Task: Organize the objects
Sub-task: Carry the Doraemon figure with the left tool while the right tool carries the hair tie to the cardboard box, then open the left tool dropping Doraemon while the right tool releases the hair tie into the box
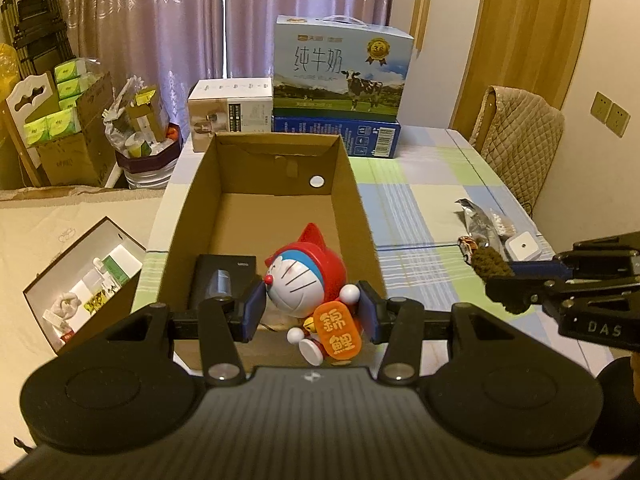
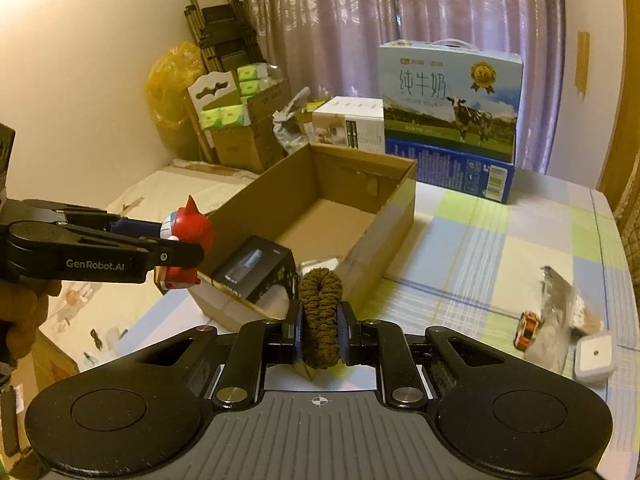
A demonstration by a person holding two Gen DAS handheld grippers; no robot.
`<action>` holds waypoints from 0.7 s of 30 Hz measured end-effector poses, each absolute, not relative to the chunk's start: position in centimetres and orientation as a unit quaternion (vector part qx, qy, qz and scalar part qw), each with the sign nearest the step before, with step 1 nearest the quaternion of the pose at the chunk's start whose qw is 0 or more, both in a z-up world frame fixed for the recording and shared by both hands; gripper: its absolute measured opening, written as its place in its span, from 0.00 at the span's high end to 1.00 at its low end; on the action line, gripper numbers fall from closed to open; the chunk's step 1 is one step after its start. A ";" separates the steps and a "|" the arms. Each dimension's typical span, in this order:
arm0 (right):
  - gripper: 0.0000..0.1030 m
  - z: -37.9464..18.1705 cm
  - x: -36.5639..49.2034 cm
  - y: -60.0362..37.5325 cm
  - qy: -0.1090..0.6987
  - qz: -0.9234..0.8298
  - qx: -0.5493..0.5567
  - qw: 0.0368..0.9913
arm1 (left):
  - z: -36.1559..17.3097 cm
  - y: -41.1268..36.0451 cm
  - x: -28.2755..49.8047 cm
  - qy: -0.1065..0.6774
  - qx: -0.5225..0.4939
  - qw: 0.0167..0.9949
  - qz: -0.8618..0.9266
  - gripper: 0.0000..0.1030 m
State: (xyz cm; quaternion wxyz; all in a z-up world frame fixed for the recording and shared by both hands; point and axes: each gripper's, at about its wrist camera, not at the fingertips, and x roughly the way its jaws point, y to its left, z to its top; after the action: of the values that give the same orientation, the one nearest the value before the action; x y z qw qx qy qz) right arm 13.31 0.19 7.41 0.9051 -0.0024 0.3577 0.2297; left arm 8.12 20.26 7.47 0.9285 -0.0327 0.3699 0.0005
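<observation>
Blue milk carton (image 1: 343, 67) "纯牛奶"; figurine (image 1: 306, 280) tag "錦鯉".

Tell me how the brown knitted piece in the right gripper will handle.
The brown knitted piece probably squashes: the right gripper pinches it and it bulges above. Likely floppy and light, being yarn. Its fuzzy surface should resist slipping.

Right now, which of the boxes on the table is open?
The brown cardboard box, topless, with a black box inside. The milk carton, blue box and white box behind are closed.
</observation>
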 end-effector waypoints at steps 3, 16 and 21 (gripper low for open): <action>0.86 7.3 14.2 0.7 0.359 0.237 0.000 0.903 | 7.3 21.3 8.8 0.372 -0.038 0.927 0.005 0.58; 0.86 6.3 19.1 4.0 0.367 0.252 0.002 0.895 | 6.3 24.5 12.9 0.394 -0.030 0.919 0.000 0.58; 0.86 5.5 20.7 4.8 0.372 0.249 0.008 0.894 | 5.4 25.4 14.5 0.404 -0.030 0.914 -0.004 0.58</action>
State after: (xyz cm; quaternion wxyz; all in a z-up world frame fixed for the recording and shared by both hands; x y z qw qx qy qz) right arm 20.70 4.83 5.47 0.8939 0.0076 0.3724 0.2492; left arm 14.46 25.41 5.39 0.9142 -0.0300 0.4042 -0.0040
